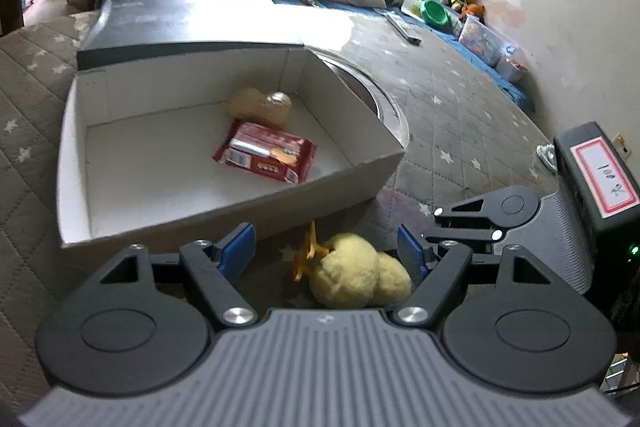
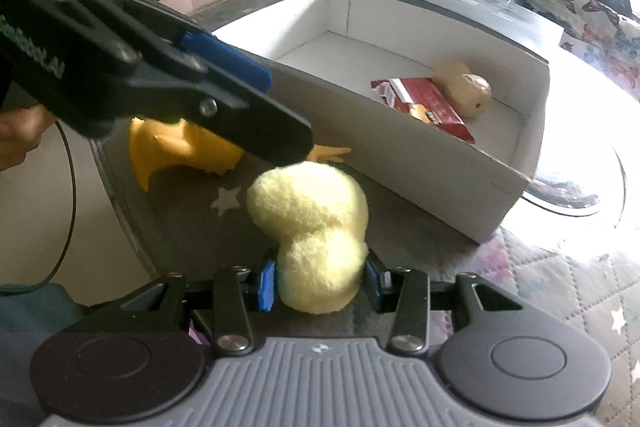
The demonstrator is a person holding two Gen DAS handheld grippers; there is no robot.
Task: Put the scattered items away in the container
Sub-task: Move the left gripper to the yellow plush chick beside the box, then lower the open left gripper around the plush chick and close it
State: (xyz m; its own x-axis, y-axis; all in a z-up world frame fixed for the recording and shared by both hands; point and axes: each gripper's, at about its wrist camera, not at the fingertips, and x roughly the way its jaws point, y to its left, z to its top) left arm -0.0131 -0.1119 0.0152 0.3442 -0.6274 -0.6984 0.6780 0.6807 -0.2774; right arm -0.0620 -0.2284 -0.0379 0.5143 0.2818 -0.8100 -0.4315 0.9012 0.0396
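My right tongs [image 2: 320,285] are clamped on the plush duck [image 2: 312,227] so it can go into the box [image 2: 440,163] ahead; my left tongs [image 1: 326,255] stand apart above it, holding nothing.

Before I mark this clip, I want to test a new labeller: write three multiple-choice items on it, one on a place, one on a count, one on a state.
1. Where does the red snack packet lie?
A. inside the white box
B. on the quilted cloth beside the box
C. on the sofa

2. How many things lie in the box?
A. one
B. two
C. four

3. What are the right gripper's fingers doing?
A. standing wide over bare cloth
B. pressing the yellow plush toy
C. gripping the box wall

Answers:
1 A, box walls ring it.
2 B, the packet and a beige plush toy.
3 B, both blue pads touch its lower lobe.
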